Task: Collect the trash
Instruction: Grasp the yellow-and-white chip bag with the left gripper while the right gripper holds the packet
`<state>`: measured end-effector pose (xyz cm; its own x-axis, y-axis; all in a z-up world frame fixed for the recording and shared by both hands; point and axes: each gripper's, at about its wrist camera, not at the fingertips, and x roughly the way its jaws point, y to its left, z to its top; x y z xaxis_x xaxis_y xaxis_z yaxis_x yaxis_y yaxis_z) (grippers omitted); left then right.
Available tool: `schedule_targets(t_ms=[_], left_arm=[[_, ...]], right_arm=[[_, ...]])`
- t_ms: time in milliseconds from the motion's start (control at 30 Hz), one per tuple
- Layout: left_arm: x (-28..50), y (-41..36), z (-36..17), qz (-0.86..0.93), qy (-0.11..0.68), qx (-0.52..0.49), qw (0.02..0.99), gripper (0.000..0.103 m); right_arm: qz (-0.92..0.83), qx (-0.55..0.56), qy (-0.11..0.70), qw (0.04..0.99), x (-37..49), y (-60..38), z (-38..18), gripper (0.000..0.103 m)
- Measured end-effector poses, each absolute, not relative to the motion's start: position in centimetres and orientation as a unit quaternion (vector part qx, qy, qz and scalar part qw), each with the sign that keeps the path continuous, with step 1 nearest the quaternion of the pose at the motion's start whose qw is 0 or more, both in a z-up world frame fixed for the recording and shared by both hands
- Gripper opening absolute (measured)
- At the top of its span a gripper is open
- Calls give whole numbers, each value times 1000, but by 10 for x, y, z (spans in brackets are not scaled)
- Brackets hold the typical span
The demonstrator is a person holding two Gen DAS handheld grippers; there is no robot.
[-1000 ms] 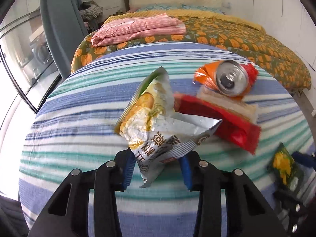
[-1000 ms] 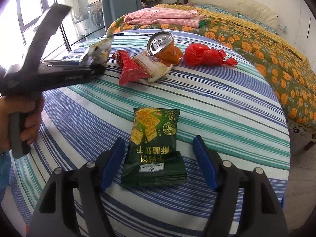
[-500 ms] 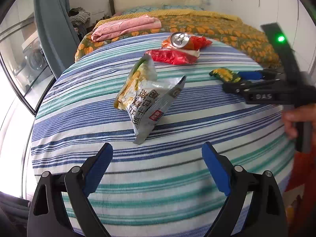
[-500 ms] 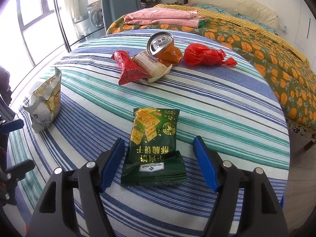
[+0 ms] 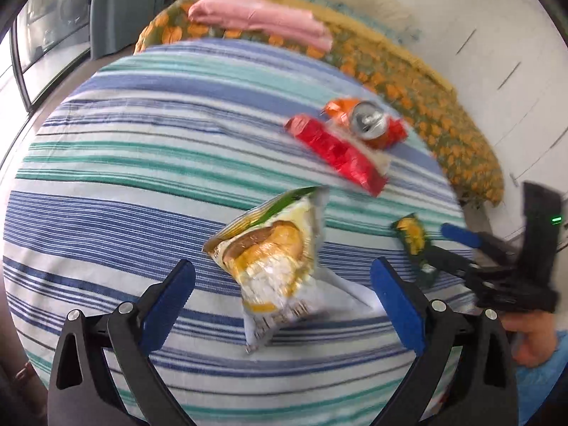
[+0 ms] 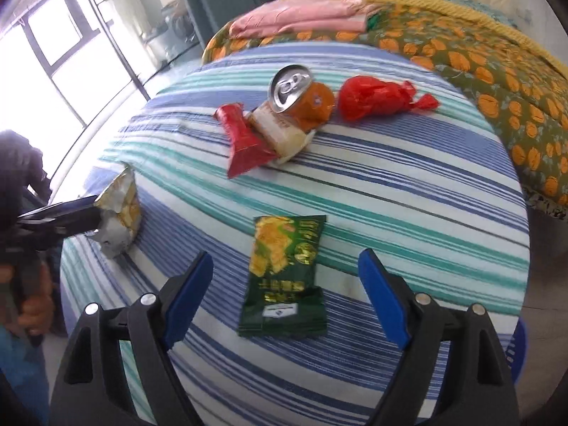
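A yellow and silver chip bag (image 5: 273, 259) lies on the striped tablecloth (image 5: 124, 177). My left gripper (image 5: 282, 277) straddles it, its jaws opening wide, pads clear of the bag. A green cracker packet (image 6: 284, 269) lies flat between the fingers of my right gripper (image 6: 284, 266), whose jaws are also opening without touching it. Farther back sit a red wrapper (image 6: 245, 142), a beige wrapper (image 6: 280, 131), an orange can (image 6: 301, 96) on its side and a knotted red plastic bag (image 6: 376, 97). The left wrist view is blurred.
A bed with an orange-flowered cover (image 6: 479, 60) and a folded pink cloth (image 5: 255, 17) stands just behind the round table. Glass doors (image 6: 71, 53) are at the left. A person's hand (image 5: 532, 340) holds the right gripper's handle at the table's near right edge.
My left gripper let go of the chip bag, opened wide and pulled back; the bag now lies on the cloth. My right gripper's jaws widened over the green packet.
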<state>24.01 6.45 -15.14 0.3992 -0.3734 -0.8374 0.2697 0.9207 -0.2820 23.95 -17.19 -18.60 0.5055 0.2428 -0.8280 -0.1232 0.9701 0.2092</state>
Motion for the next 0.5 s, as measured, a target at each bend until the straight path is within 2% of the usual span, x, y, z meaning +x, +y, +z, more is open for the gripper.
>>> schedule_targets(t_ms=[133,167,200,233,300,367,433,500], left_arm=[[248,58,-165,-167,531,-45,829,97],[248,56,-168,-161,533,-40,830,97],[248,54,-169,-156,535,-35,830,97],[247,53,-171,-152,535,-29,831,94],[241,50,-170,-141,525,-7,839,85],[236,48,-168,-150,515,3,844,58],[233,48,-165,-157,503,3,850,47],[226,49,-162,-161,492,2,855,44]], right_arm=[[96,-7,528,844,256,-146,-192,81],[90,-18,529,844,258,-141,-194,74],[84,-25,530,843,260,-138,-196,62],[77,-27,532,843,260,-137,-199,59],[61,-23,522,850,256,-140,-200,41],[65,-5,512,856,250,-147,-199,36],[64,7,503,862,243,-153,-196,35],[70,17,492,868,235,-159,-190,34]])
